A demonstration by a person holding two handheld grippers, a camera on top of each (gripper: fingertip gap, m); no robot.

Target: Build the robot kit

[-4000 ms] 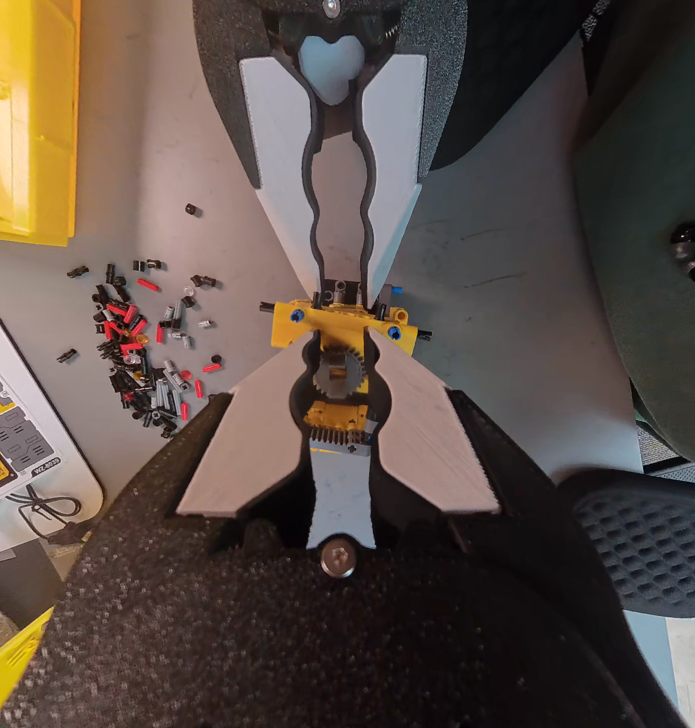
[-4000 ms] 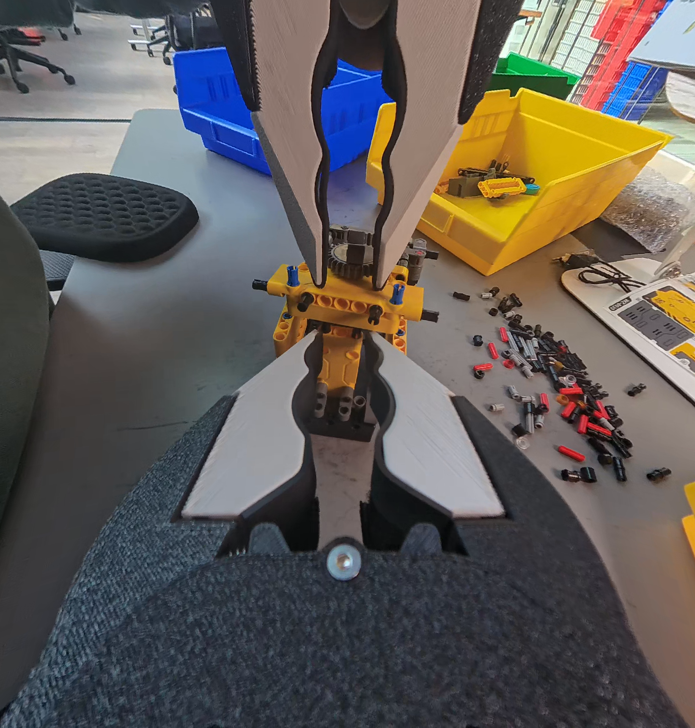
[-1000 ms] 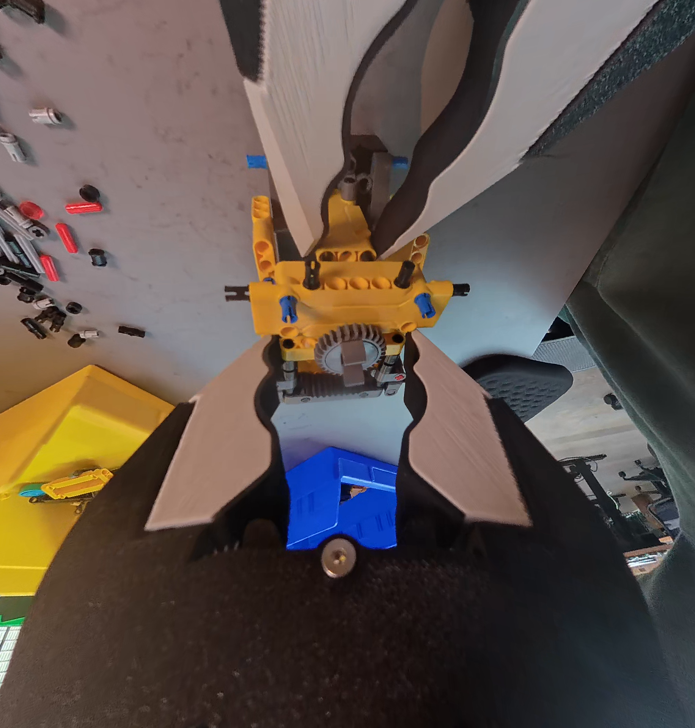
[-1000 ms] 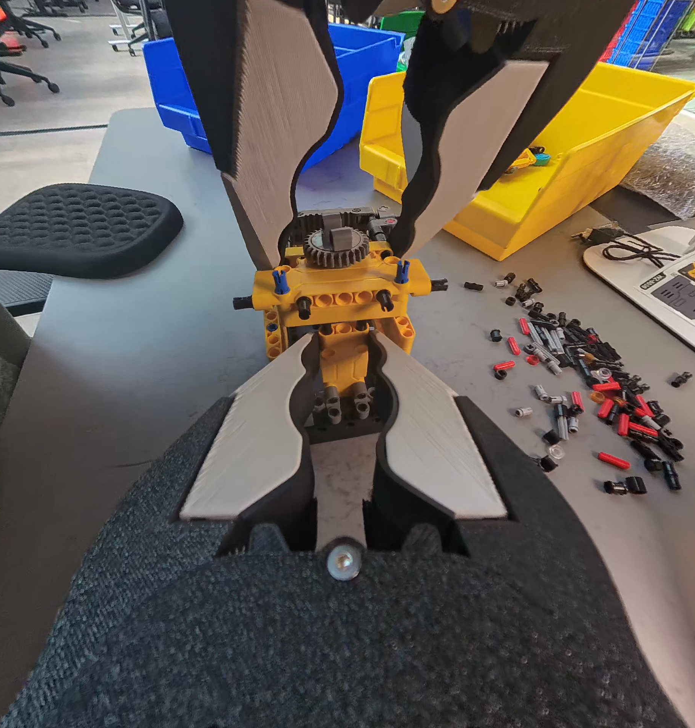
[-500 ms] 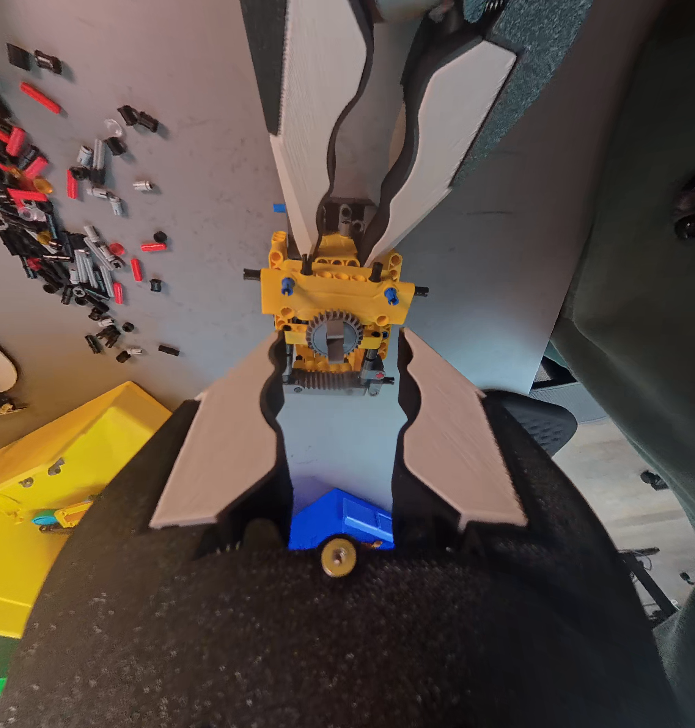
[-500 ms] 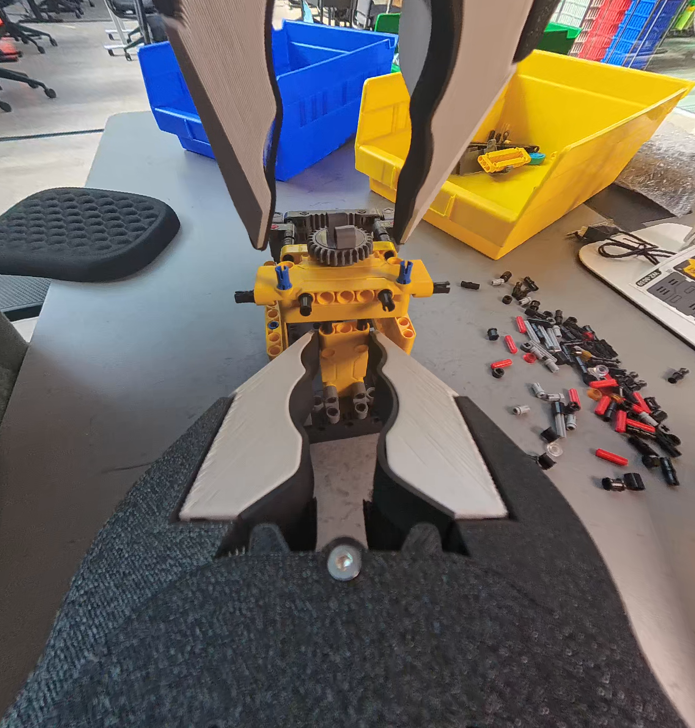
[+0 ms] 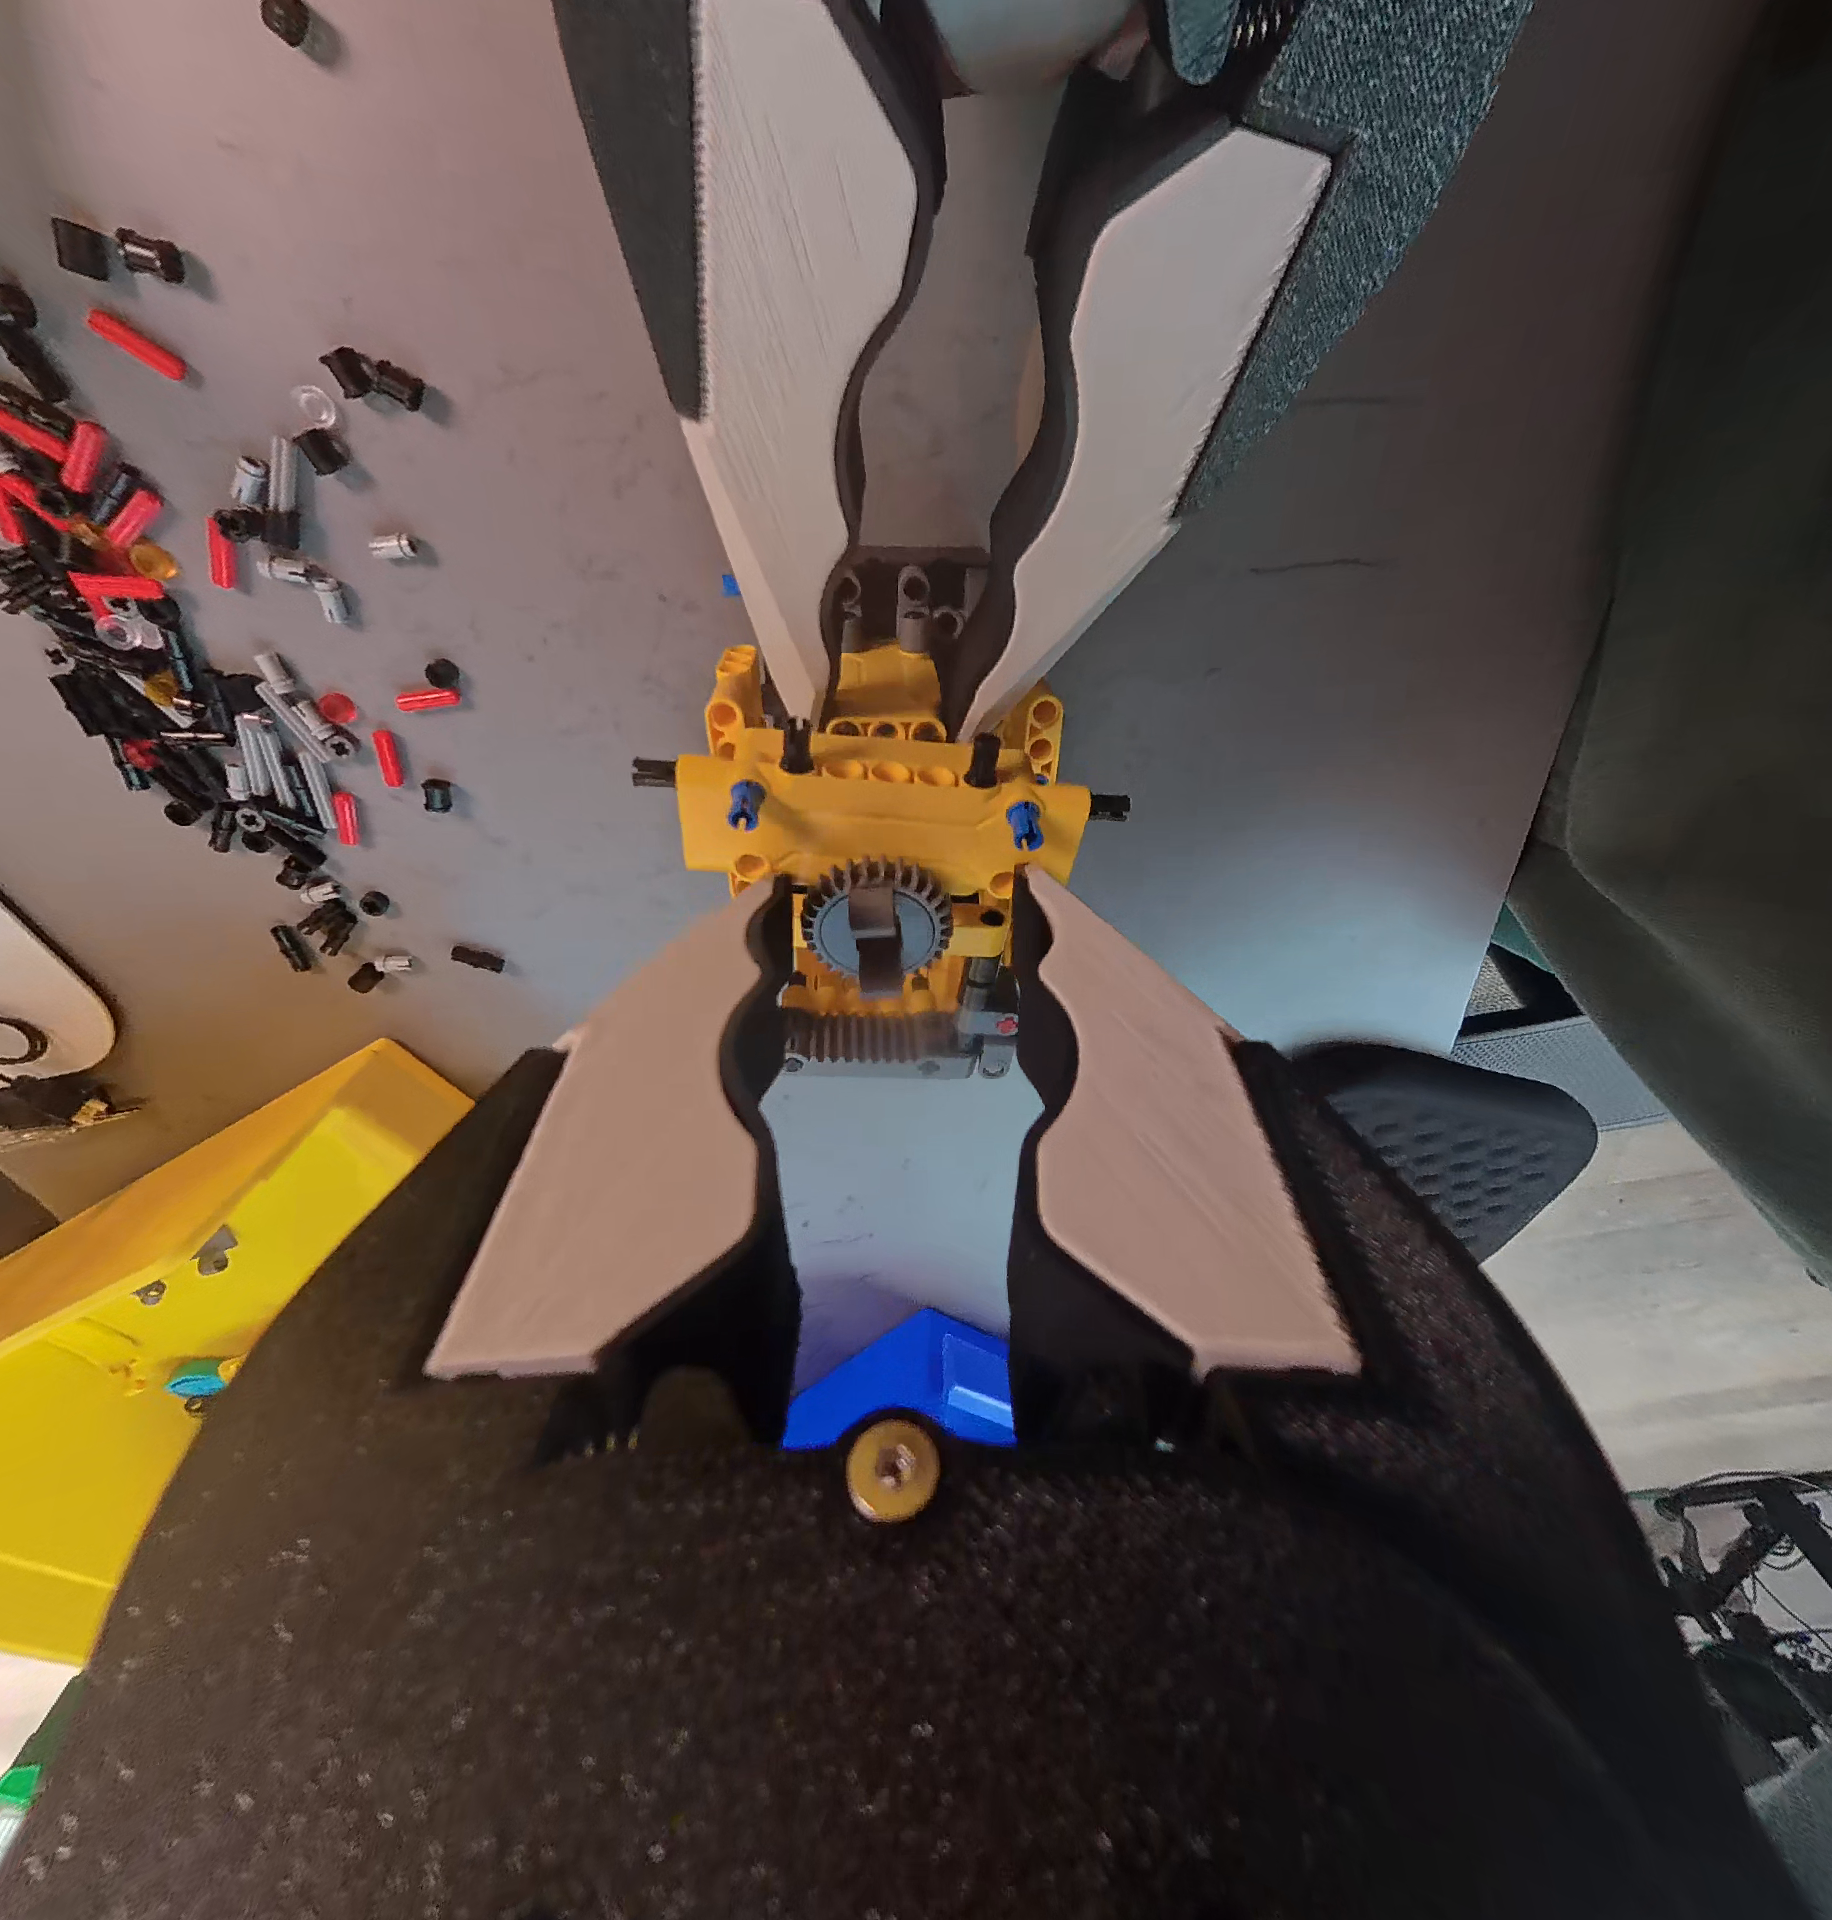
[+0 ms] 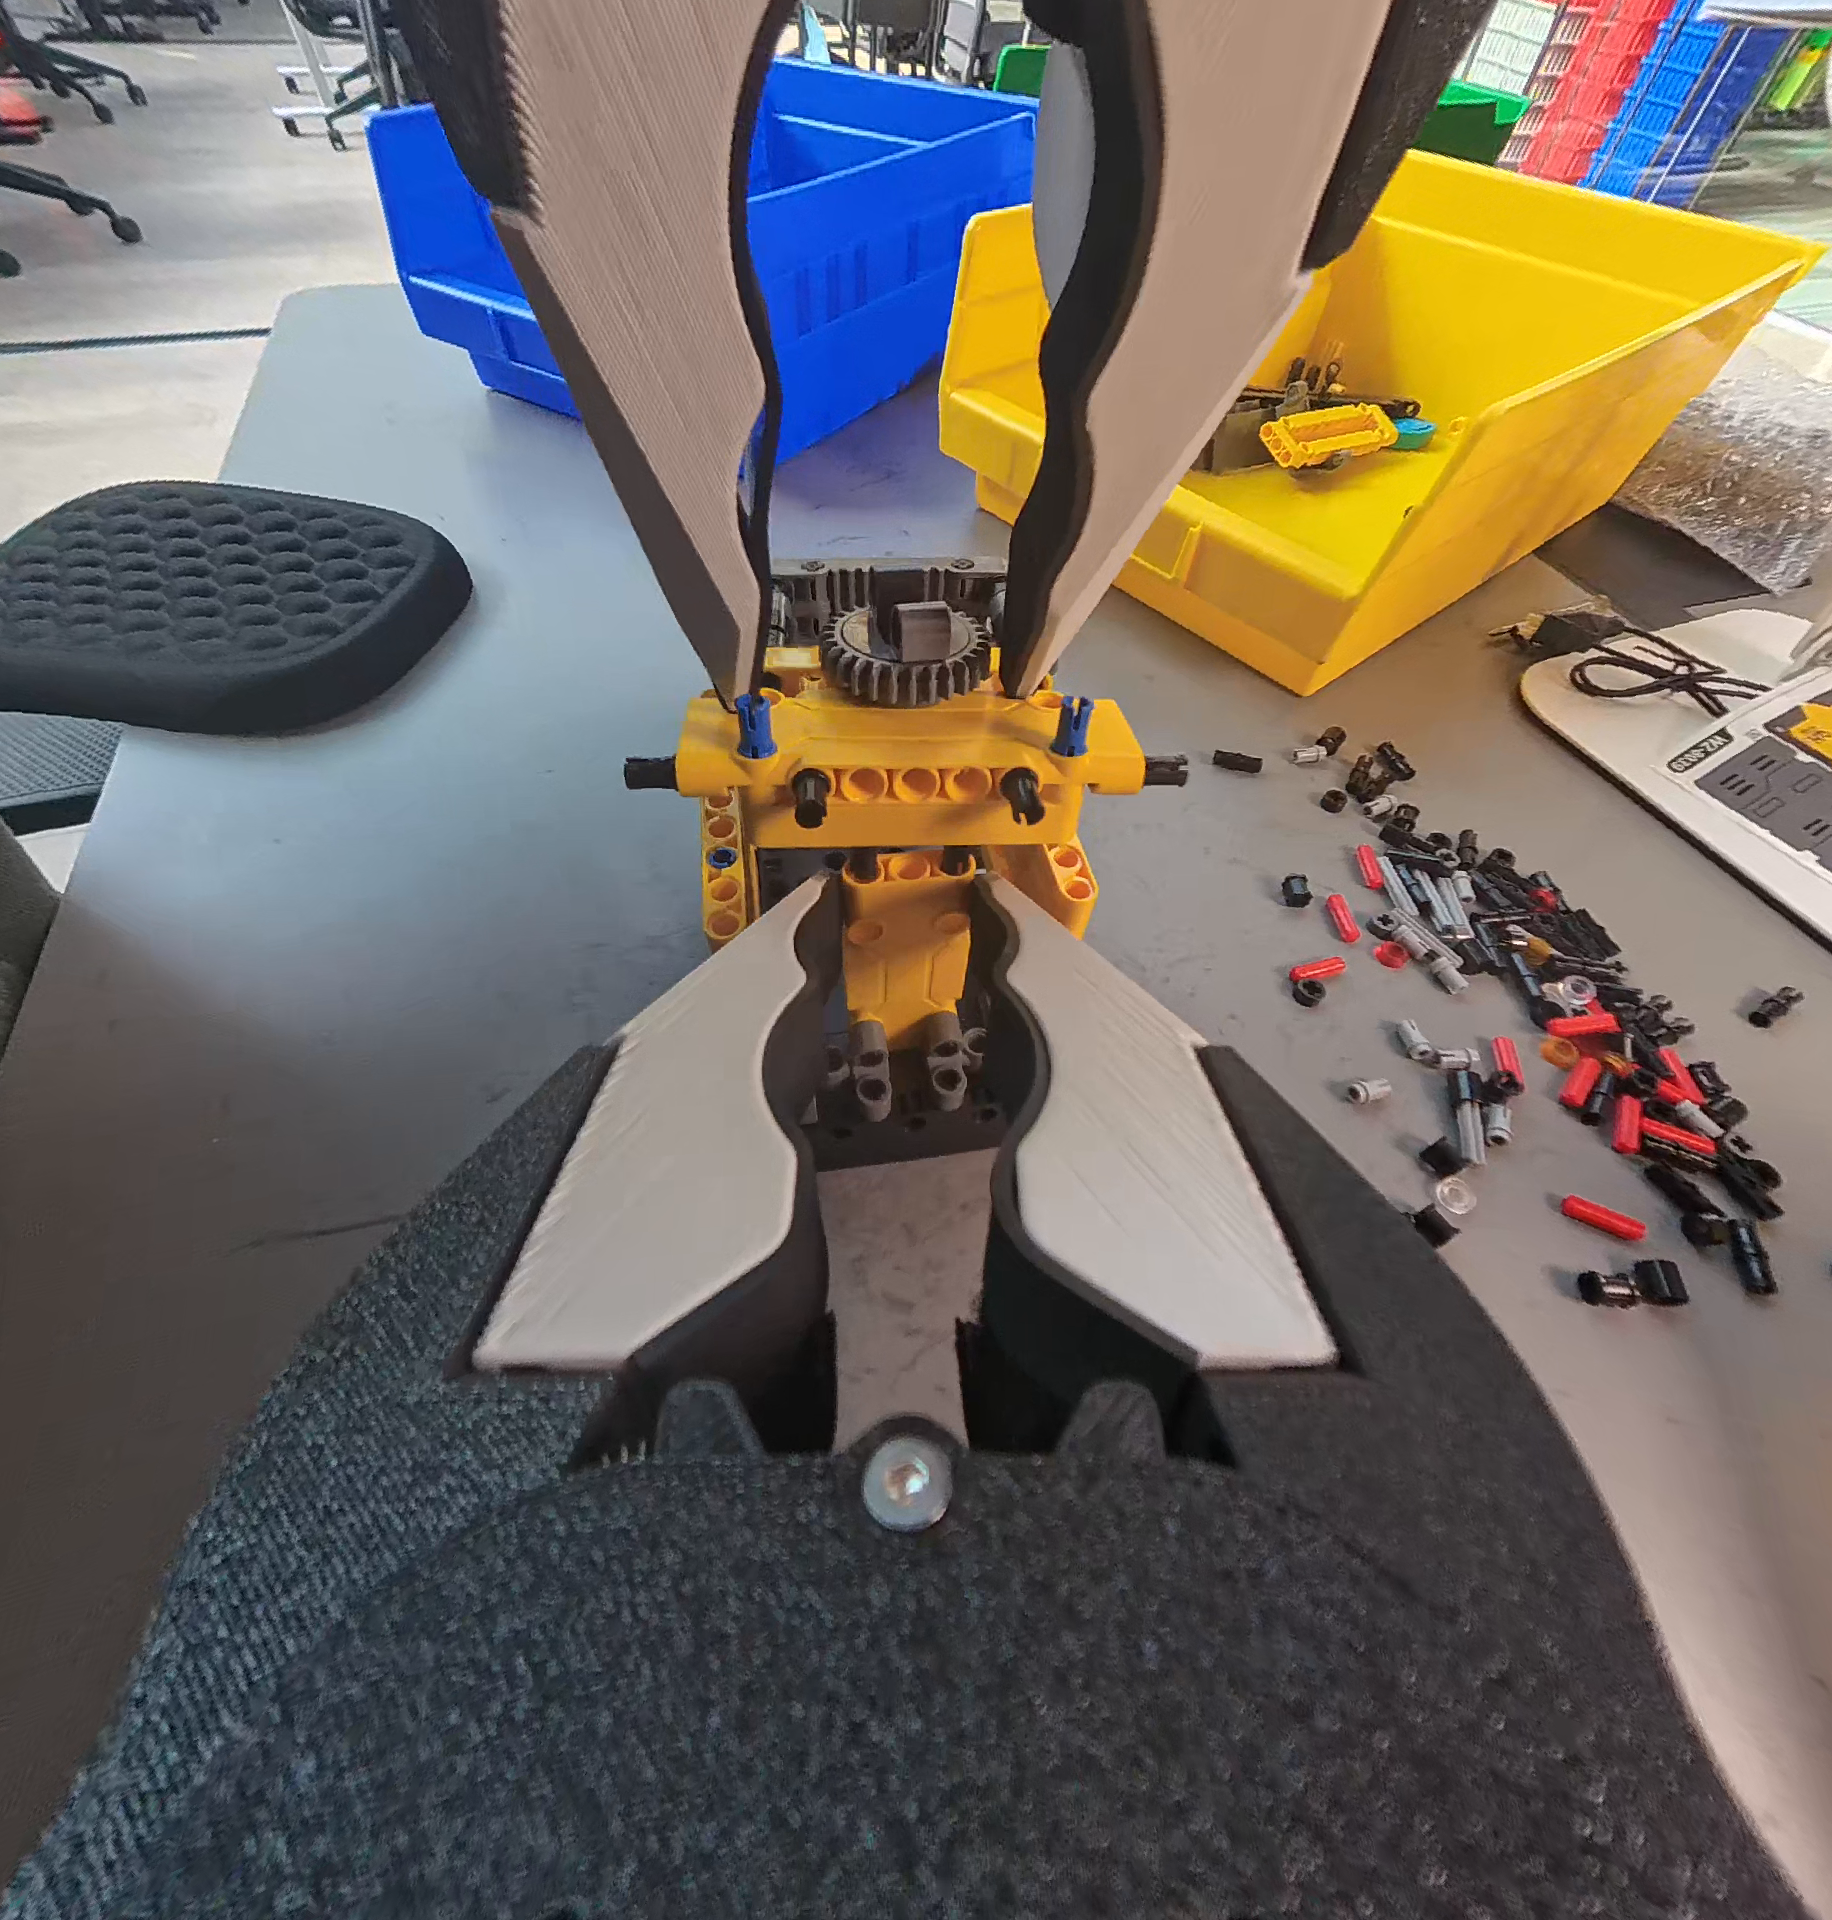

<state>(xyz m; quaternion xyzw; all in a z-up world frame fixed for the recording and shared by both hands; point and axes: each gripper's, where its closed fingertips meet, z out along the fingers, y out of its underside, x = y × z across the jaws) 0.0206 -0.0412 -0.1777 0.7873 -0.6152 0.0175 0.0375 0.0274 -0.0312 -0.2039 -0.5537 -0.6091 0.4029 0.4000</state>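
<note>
A yellow brick-built model (image 7: 881,821) with a dark grey gear (image 7: 870,930) on top is held between both grippers just above the grey table (image 8: 372,935). My right gripper (image 8: 899,883) is shut on the model's (image 8: 912,769) narrow yellow end, near its grey connectors. My left gripper (image 7: 896,888) reaches in from the opposite side. Its jaws stand against the sides of the gear (image 8: 907,655) end. In the right wrist view the left gripper (image 8: 881,696) comes down from the top. In the left wrist view the right gripper (image 7: 886,712) comes from the top.
A pile of small black, red and grey pins (image 8: 1535,997) lies right of the model. A yellow bin (image 8: 1514,343) with a few parts and a blue bin (image 8: 870,239) stand behind. An instruction sheet (image 8: 1774,790) and a cable (image 8: 1639,665) lie far right; a chair armrest (image 8: 185,603) is left. The tips of both grippers are at nearly the same place.
My left gripper, wide open half a second ago, has moved in and narrowed around the gear end. The right gripper keeps its hold and has hardly moved.
</note>
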